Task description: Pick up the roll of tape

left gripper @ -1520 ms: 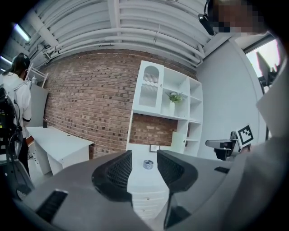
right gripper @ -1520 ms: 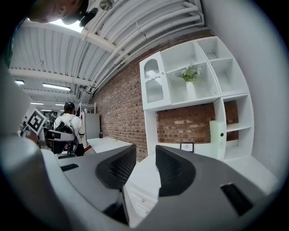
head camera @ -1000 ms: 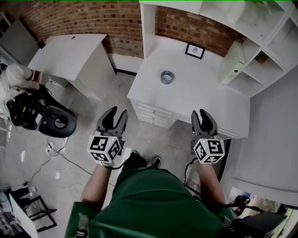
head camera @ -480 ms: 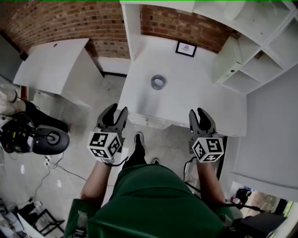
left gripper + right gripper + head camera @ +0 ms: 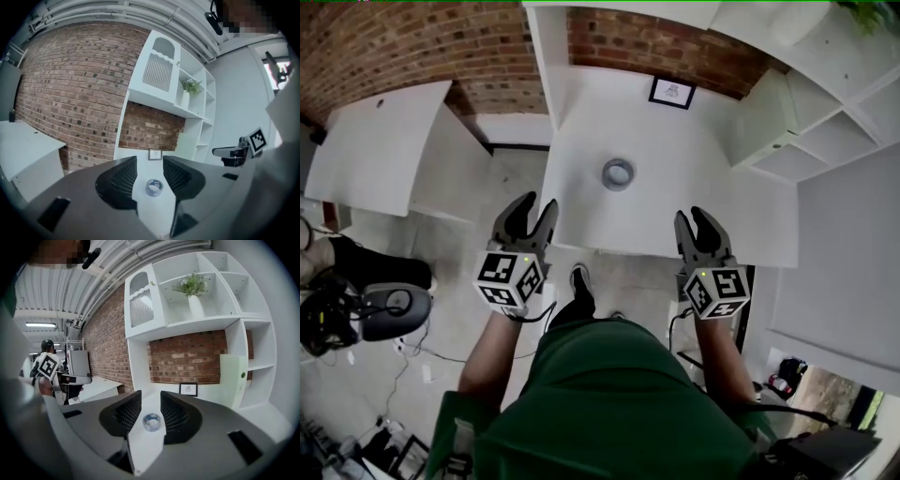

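A person in a green top [image 5: 605, 403] stands at the front edge of a white desk [image 5: 694, 202] that backs onto a red brick wall [image 5: 412, 42], holding a black two-jaw gripper in each hand. The roll of grey-blue tape [image 5: 618, 173] lies flat on the desk, about the middle of its top, alone on the bare white surface and well apart from both grippers. The left gripper [image 5: 534, 208] hangs just off the desk's front left corner, its jaws parted by a moderate gap with nothing held between them; in the left gripper view the roll [image 5: 153, 186] shows through that gap, far off on the desk top. The right gripper [image 5: 698, 217] hovers over the desk's front edge toward its right side, its jaws likewise parted and empty, and in the right gripper view the roll [image 5: 151, 422] again sits framed in the gap, out of reach. Each gripper carries a white cube with black square markers, the left one [image 5: 511, 279] and the right one [image 5: 717, 292] both just short of the desk's front edge. At the back of the desk, against the wall, stands a small black-framed picture [image 5: 671, 91]. A white shelf unit [image 5: 825, 141] rises along the desk's right side, and a potted green plant [image 5: 192, 285] sits on a shelf above the desk. A second white table [image 5: 366, 150] stands to the desk's left.
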A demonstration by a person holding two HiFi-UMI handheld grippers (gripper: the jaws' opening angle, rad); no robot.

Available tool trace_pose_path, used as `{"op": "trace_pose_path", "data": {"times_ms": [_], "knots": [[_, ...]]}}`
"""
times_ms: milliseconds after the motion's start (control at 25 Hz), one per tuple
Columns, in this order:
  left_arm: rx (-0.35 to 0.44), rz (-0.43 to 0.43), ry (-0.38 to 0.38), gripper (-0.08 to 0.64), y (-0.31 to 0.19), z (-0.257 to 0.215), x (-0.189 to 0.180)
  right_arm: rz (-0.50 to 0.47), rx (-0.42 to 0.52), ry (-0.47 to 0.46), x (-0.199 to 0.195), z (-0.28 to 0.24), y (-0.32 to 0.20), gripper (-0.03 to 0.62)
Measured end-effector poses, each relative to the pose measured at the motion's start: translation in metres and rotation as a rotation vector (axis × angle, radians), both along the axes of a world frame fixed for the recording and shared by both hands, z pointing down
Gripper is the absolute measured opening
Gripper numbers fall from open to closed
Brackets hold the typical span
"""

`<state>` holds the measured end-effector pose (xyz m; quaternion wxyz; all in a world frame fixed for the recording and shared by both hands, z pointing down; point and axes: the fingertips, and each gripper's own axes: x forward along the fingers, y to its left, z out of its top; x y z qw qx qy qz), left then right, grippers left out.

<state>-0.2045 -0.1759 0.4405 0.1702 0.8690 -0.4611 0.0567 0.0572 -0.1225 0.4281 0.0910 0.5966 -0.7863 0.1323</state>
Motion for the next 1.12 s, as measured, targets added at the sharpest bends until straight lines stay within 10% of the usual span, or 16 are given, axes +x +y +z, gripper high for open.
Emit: {"op": "trace_pose_path", "data": {"times_ms": [640,1120], "knots": [[-0.061,0.416,-0.212,0.184,-0.068,0.084,0.13,0.195,-0.081,-0.028,0.079,0.034,-0.029,0.138],[-0.203,0.515,-0.533,0.184,-0.086,0.172,0.212,0.236,-0.099,-0.129,0.174,0.057,-0.043,0.13]]}}
